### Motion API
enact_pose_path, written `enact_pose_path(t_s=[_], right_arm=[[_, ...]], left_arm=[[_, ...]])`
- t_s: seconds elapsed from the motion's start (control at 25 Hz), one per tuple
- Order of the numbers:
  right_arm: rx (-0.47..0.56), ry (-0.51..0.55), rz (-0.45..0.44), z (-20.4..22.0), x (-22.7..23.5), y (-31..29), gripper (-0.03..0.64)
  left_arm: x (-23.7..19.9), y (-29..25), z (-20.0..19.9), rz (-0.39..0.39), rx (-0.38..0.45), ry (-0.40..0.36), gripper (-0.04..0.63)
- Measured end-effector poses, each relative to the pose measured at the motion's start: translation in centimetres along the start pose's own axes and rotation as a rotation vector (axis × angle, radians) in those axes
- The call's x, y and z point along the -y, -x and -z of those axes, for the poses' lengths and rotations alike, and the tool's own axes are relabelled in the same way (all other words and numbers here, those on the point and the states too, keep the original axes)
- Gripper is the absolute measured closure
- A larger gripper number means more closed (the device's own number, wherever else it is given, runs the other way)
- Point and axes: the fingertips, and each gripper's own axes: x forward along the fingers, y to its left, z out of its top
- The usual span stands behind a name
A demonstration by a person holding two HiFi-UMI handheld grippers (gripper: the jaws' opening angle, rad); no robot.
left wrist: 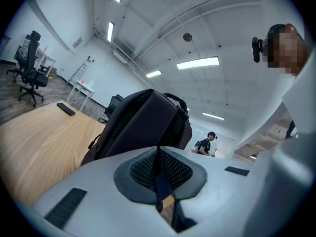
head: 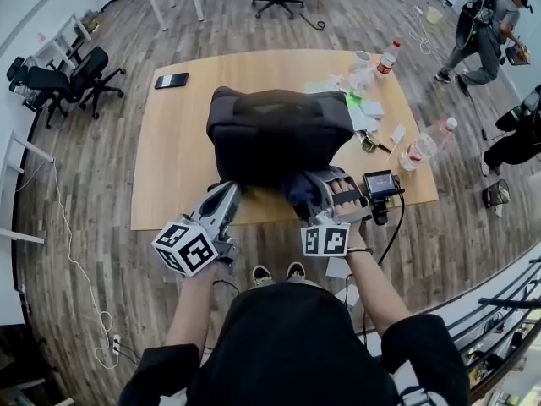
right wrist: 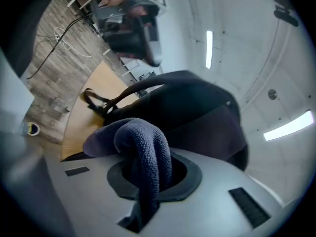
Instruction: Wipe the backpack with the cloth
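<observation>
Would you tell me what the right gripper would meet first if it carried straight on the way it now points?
Most likely the backpack, just beyond the cloth that the right gripper holds; depth is unclear.

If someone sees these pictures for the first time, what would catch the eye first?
The black backpack in the middle of the wooden table. Next, the dark blue cloth bunched in the shut right gripper, close to the backpack's near side. The left gripper is shut on a thin dark strap.
</observation>
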Motion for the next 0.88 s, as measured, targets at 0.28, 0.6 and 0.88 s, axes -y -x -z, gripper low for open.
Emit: enact_pose_path(t_s=[0.28,0.6,0.88], right_arm=[[-0.242,-0.211,-0.343,7.0,-12.8,-1.7,0.583],[-0.227,-0.638,-0.412,3.4,-12.3,-1.7,0.583],[0.074,-1.337,-0.502,-6.7,-8.1,-0.9,0.583]], left_arm=[[-1.9,0.1,-0.2,-0.075,-0.017,-0.123,0.575],[-4.3,-1.9,0.8,-0.140,-0.105,-0.323,0.289],[-5.6,-4.1,2.3,-0.105,-0.150,-0.489,0.276]])
